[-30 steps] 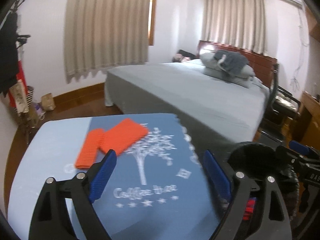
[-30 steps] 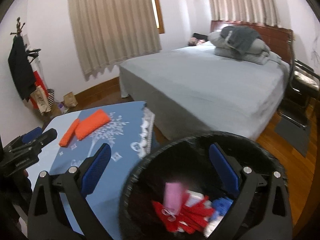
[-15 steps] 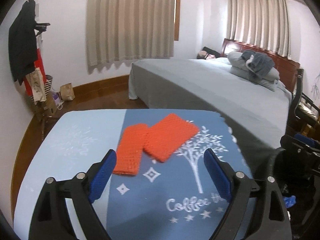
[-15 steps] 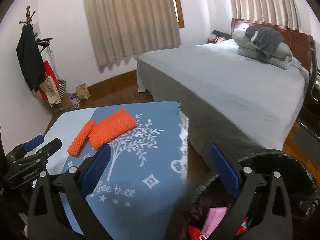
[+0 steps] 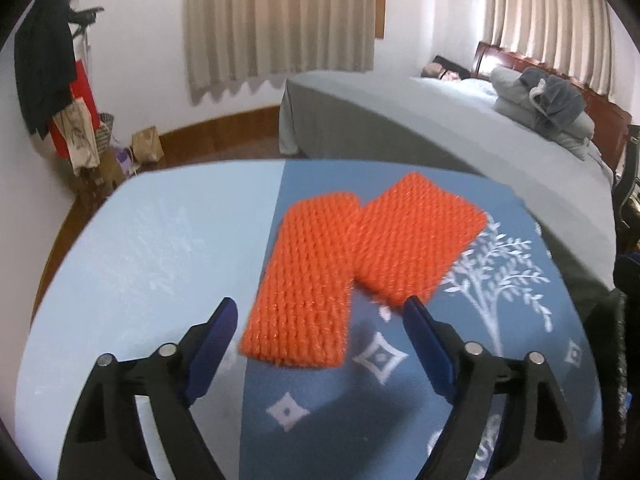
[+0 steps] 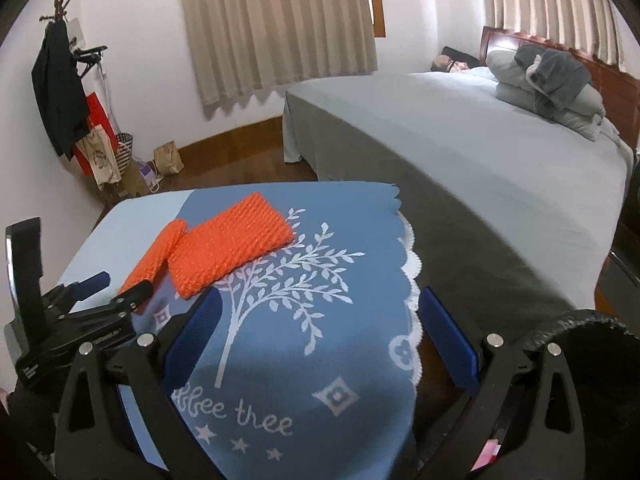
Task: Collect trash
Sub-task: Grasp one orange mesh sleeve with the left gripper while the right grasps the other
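On the blue-clothed desk (image 5: 160, 264), two orange foam sleeves (image 5: 304, 280) (image 5: 416, 240) touching. Left claw (image 5: 320, 340) closing, nothing pinched. Right claw (image 6: 320, 332) spread, empty.

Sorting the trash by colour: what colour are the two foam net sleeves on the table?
Bright orange, both foam net sleeves, clearest in the left wrist view.

Two foam net sleeves (image 5: 304, 280) (image 5: 416, 240) are laid side by side on the tablecloth (image 5: 160, 260), their near edges overlapping, toward ten o'clock in the right wrist view. A bed (image 6: 480, 152) is placed behind the table, at one o'clock. Folded bedding (image 6: 548, 80) is stacked at the bed's far end. A coat rack (image 6: 60, 80) is stood at ten o'clock by the wall. A bin rim (image 6: 592, 320) is seen at four o'clock beside the table.
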A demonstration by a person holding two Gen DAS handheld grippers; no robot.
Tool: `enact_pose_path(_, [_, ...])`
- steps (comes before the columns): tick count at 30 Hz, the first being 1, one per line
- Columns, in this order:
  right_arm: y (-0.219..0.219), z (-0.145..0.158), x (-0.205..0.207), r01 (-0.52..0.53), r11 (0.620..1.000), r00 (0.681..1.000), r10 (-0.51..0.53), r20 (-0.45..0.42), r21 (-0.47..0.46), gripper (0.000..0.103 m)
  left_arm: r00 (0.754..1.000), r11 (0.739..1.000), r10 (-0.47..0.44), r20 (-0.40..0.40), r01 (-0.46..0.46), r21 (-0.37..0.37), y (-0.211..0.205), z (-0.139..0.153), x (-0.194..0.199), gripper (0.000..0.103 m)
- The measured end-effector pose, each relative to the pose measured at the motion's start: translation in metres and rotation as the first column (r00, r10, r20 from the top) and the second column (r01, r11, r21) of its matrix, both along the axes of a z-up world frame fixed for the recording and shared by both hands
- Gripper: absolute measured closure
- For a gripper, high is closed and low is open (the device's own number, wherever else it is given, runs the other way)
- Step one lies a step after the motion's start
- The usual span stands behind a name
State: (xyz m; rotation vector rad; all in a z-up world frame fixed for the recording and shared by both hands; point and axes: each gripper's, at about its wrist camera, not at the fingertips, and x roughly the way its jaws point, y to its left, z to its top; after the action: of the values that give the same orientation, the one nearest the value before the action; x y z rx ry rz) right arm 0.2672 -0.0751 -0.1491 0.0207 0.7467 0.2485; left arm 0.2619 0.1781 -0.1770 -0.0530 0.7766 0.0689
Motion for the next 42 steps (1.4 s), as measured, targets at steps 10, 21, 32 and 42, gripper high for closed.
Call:
enact_pose_path(10, [0.024,-0.015,0.026,-0.04,0.999,0.999,0.04,-0.027,0.008,0.007,0.997,0.999,0.009,-0.073,-0.012,-0.034,0.017,-0.017,0.019,0.047])
enact_pose_path(21, [0.063,-0.03,0.055,-0.076,0.997,0.995,0.077,-0.069,0.02,0.007,0.996,0.997,0.07,-0.046,-0.072,-0.04,0.037,-0.011,0.018,0.09])
enact_pose_path(32, [0.1,-0.054,0.077,-0.106,0.994,0.984,0.104,-0.144,-0.007,0.011,0.993,0.993,0.116,-0.011,-0.116,0.005,0.053,-0.006,0.016,0.09])
enact_pose_path(42, [0.122,-0.061,0.087,-0.168,0.986,0.972,0.166,-0.168,0.006,0.044,0.991,0.991,0.136,-0.004,-0.136,-0.004,0.058,-0.006,0.015,0.09])
